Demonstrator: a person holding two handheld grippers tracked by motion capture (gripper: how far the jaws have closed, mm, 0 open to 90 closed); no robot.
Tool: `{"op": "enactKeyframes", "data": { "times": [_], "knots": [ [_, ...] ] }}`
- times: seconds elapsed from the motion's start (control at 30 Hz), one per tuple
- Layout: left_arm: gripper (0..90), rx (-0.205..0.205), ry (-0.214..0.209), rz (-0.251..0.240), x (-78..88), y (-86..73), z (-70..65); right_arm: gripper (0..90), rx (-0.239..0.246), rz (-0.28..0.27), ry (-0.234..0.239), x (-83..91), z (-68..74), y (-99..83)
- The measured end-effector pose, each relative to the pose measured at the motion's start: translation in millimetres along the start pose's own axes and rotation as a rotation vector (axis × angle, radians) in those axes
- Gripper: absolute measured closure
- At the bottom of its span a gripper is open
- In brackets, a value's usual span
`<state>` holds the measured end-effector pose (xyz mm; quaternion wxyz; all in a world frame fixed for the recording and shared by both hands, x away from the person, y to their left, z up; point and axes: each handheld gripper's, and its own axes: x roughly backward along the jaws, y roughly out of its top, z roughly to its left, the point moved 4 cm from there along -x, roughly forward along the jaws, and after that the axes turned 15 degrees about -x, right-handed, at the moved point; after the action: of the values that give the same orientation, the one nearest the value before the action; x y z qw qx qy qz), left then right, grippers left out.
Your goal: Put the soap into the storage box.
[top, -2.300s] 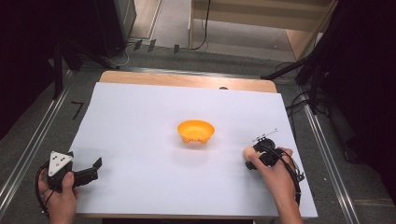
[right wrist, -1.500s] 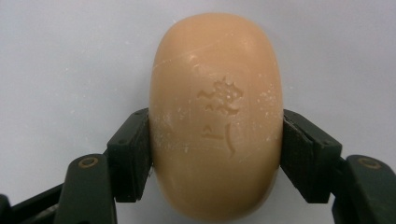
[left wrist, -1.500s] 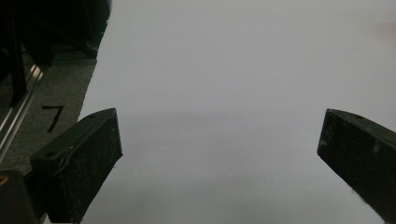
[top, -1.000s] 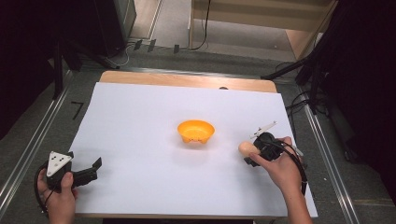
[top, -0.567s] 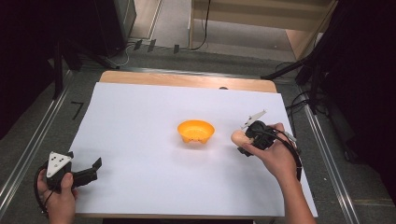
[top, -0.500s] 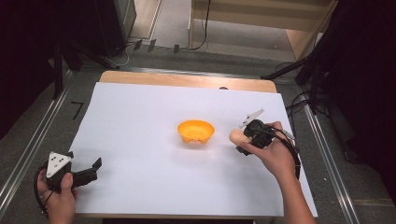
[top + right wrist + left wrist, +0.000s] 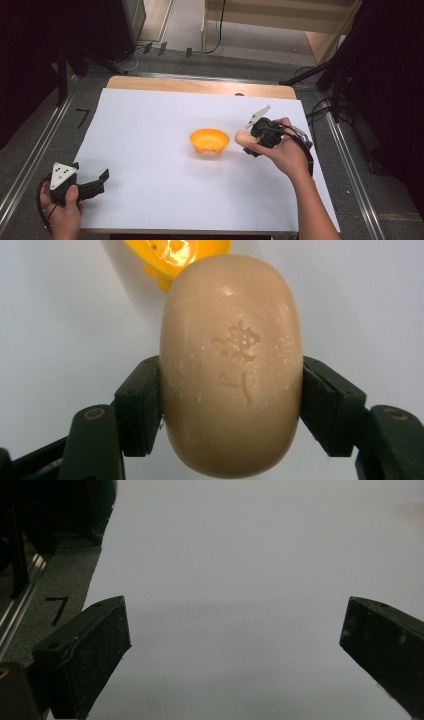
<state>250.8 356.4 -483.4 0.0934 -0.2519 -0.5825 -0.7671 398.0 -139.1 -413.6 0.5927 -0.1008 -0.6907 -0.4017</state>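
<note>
A tan oval bar of soap point(image 7: 231, 365) with a stamped mark sits between the jaws of my right gripper point(image 7: 231, 405), which is shut on it. From the high view the soap point(image 7: 242, 136) is held above the white table, just right of an orange bowl point(image 7: 209, 140). The right gripper point(image 7: 250, 141) points left toward that bowl, whose rim point(image 7: 175, 252) shows beyond the soap. My left gripper point(image 7: 95, 184) rests at the table's near left corner, open, with only bare white surface between its jaws point(image 7: 235, 645).
A white sheet point(image 7: 150, 130) covers the table, with a wooden strip point(image 7: 200, 86) along the far edge. Metal rails point(image 7: 30, 160) run along both sides. Dark stands and cables point(image 7: 325, 80) lie past the far right corner.
My right gripper has lifted the soap off the table and carried it left and farther away, up to the orange bowl. The left gripper has stayed put.
</note>
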Motion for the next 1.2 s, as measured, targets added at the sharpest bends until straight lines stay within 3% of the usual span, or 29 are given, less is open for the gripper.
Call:
{"op": "enactKeyframes", "data": {
  "times": [0.43,0.57,1.2],
  "knots": [
    [0.1,-0.002,-0.001,0.006,-0.4,0.0,0.1,33.5,0.104,-0.012,0.027,-5.0,9.6,30.0],
    [0.1,-0.001,-0.001,0.005,-0.3,0.0,0.1,33.5,0.163,-0.013,0.035,-10.2,15.0,38.3],
    [0.1,-0.002,-0.008,0.011,-0.9,-0.1,0.3,33.5,0.287,-0.031,0.108,-32.4,34.2,69.8]
  ]
}}
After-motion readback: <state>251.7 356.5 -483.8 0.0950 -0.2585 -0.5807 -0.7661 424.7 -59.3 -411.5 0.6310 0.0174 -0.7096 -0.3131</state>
